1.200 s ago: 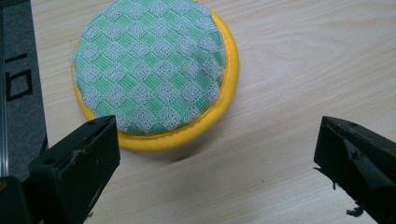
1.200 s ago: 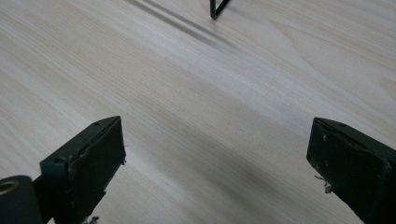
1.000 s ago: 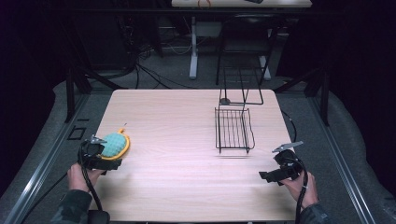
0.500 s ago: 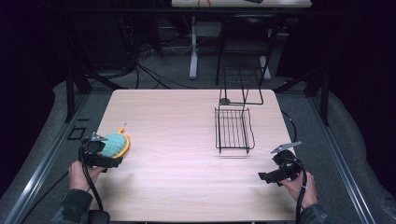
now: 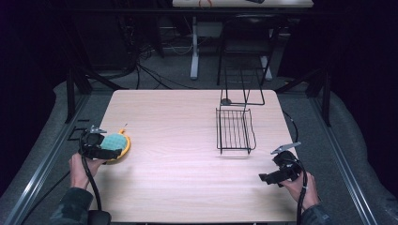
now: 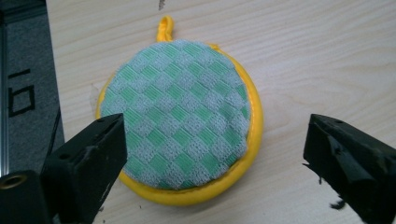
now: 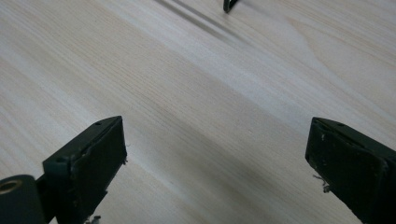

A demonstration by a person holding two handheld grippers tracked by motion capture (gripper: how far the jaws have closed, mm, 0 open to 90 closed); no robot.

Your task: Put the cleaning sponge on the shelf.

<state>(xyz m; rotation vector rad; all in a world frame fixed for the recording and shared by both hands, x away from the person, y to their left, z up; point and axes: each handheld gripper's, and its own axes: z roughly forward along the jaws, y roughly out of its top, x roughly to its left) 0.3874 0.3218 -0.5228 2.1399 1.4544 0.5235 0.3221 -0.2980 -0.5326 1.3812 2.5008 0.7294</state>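
The table's (image 5: pixel 187 140) middle lies bare and open to passage. A wire rack (image 5: pixel 235 129) stands toward the far right corner; a round pad (image 5: pixel 115 143) lies at the left edge, near the left gripper (image 6: pixel 215 154).

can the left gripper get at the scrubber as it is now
Probably yes. The left gripper is open right over the round green and yellow scrubber, its jaws on either side, and nothing lies between. The scrubber is nearly as wide as the opening, so the fit looks tight.
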